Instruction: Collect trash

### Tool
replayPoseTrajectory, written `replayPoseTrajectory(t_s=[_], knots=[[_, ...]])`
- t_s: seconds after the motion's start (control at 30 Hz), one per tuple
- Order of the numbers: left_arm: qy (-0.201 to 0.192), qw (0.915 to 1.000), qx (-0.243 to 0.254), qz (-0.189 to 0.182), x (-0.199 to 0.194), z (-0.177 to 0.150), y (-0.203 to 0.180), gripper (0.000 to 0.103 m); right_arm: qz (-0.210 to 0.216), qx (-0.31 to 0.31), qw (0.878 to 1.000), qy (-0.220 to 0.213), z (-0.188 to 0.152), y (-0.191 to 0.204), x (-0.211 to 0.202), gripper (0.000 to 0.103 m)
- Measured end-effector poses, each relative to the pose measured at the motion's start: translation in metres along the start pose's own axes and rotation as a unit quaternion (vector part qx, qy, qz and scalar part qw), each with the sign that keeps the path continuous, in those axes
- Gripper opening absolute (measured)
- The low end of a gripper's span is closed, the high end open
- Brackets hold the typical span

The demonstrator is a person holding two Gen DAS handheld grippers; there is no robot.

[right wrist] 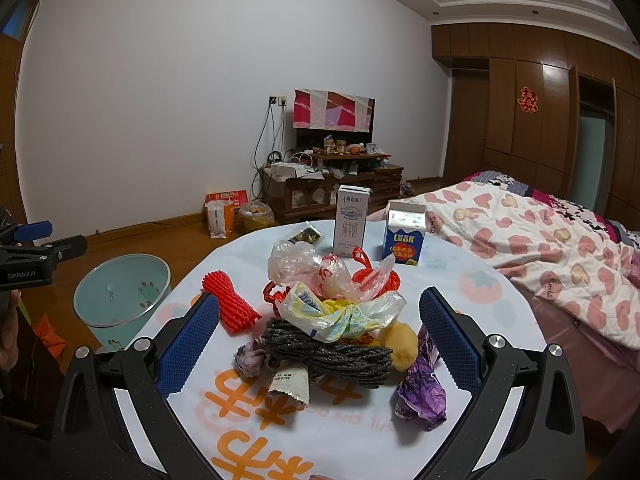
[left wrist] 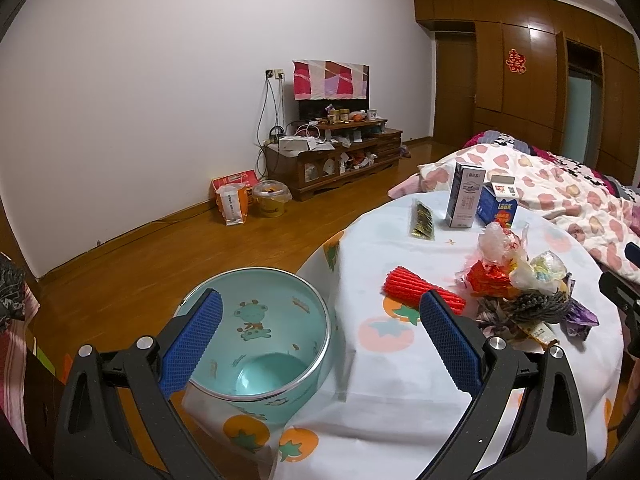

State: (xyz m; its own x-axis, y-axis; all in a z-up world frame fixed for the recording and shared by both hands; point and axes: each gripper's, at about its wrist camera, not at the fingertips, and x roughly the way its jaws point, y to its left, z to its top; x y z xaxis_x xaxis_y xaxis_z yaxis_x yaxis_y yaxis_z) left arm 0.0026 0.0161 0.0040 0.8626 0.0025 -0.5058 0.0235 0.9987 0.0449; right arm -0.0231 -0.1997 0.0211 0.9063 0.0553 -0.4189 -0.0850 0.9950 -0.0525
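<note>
A pile of trash [right wrist: 332, 320] lies on the round table [right wrist: 460, 312]: clear and red plastic bags, a dark grey foam net [right wrist: 332, 350], a yellow lump, a purple wrapper [right wrist: 420, 392] and a red foam net [right wrist: 230, 304]. My right gripper [right wrist: 320, 344] is open and empty, its fingers either side of the pile. My left gripper [left wrist: 320, 340] is open and empty, above the table edge beside the teal bin [left wrist: 256, 336], with the red foam net [left wrist: 420, 292] just beyond it. The bin also shows in the right wrist view [right wrist: 120, 296].
Two cartons [right wrist: 352, 222] [right wrist: 404, 238] and a small dark packet [right wrist: 306, 236] stand at the table's far side. A bed with a heart-print quilt [right wrist: 540, 248] lies to the right. A TV cabinet [right wrist: 332, 188] and bags [right wrist: 224, 212] stand by the far wall.
</note>
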Motion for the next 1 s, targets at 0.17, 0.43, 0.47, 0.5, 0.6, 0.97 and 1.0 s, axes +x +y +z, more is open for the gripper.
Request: replayPoseTrajectory(t_s=[0.17,0.43,0.47,0.5,0.6,0.97,1.0], knots=[[0.0,1.0,0.0,0.0,0.002,-0.001,0.002,0.097,0.0,0.0,1.0,0.001,0.0,0.0,0.001,0.098],[0.001,1.0,-0.001,0.002,0.003,-0.001,0.012,0.097,0.001,0.0,1.0,0.001,-0.003,0.001,0.002,0.098],[0.001,1.0,-0.001,0.002,0.003,-0.001,0.012,0.097,0.0,0.0,1.0,0.001,-0.003,0.001,0.002,0.098],[0.001,1.0,-0.001,0.002,0.003,-0.001,0.01,0.097,0.001,0.0,1.0,0.001,-0.003,0.0,0.003,0.098],[0.001,1.0,-0.002,0.002,0.003,-0.001,0.01,0.097,0.001,0.001,1.0,0.002,-0.002,0.001,0.001,0.098],[0.001,1.0,-0.002,0.002,0.003,-0.001,0.011,0.097,0.001,0.001,1.0,0.003,-0.005,-0.001,0.003,0.098],[0.001,1.0,-0.002,0.003,0.003,-0.001,0.013,0.097,0.001,0.001,1.0,0.003,-0.005,-0.001,0.003,0.098]])
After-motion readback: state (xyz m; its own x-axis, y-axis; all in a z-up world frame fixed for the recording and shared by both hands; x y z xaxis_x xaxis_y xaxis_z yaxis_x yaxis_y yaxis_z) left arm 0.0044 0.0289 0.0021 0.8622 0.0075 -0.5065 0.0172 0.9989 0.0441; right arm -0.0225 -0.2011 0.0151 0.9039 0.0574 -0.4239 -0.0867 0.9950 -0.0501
